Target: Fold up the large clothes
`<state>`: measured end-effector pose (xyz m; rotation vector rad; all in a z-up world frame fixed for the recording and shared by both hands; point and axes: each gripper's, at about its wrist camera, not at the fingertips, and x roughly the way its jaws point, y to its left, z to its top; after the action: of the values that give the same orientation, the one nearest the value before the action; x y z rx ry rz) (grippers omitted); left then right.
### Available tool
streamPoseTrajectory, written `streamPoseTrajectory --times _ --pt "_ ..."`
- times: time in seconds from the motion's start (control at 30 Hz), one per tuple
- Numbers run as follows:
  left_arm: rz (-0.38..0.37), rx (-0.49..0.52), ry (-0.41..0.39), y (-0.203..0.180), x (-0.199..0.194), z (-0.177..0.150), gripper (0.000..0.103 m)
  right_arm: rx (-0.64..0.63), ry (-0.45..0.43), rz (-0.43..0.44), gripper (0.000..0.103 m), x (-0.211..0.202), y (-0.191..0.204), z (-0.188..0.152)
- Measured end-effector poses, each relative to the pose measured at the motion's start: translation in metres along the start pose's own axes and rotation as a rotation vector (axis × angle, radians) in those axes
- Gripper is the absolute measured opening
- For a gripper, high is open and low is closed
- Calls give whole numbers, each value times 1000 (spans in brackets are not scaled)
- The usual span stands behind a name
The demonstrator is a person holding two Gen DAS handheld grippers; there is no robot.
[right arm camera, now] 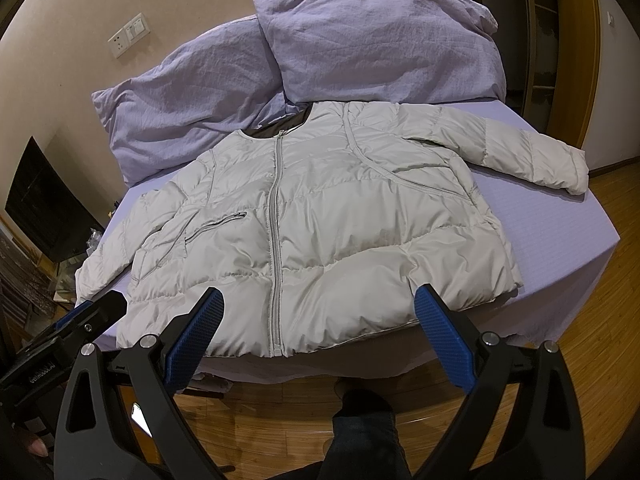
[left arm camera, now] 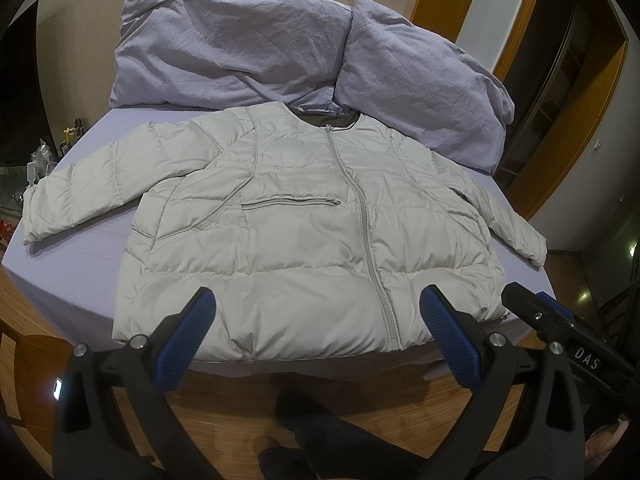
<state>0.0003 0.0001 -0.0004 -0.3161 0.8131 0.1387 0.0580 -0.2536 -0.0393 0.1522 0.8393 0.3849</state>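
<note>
Nearest, the left gripper [left arm camera: 316, 304] and the right gripper [right arm camera: 318, 304] both stand wide apart with nothing between their ribbed blue pads [left arm camera: 448, 336], held over the wood-plank floor [left arm camera: 224, 412] at the foot of the bed [left arm camera: 80, 256]. One puffy, pale grey quilted jacket [left arm camera: 296, 240] lies flat on the lilac sheet, zipped up, both sleeves spread outward. Beyond its collar rest two crumpled lilac pillows [left arm camera: 224, 48].
</note>
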Motion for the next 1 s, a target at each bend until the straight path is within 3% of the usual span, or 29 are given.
streamPoseTrajectory --times 0.63,1.0 --pt "9 -28 35 20 24 8 101 63 6 -54 98 20 -20 15" --pt "89 -12 73 37 69 29 101 171 -12 -247 98 60 -91 63"
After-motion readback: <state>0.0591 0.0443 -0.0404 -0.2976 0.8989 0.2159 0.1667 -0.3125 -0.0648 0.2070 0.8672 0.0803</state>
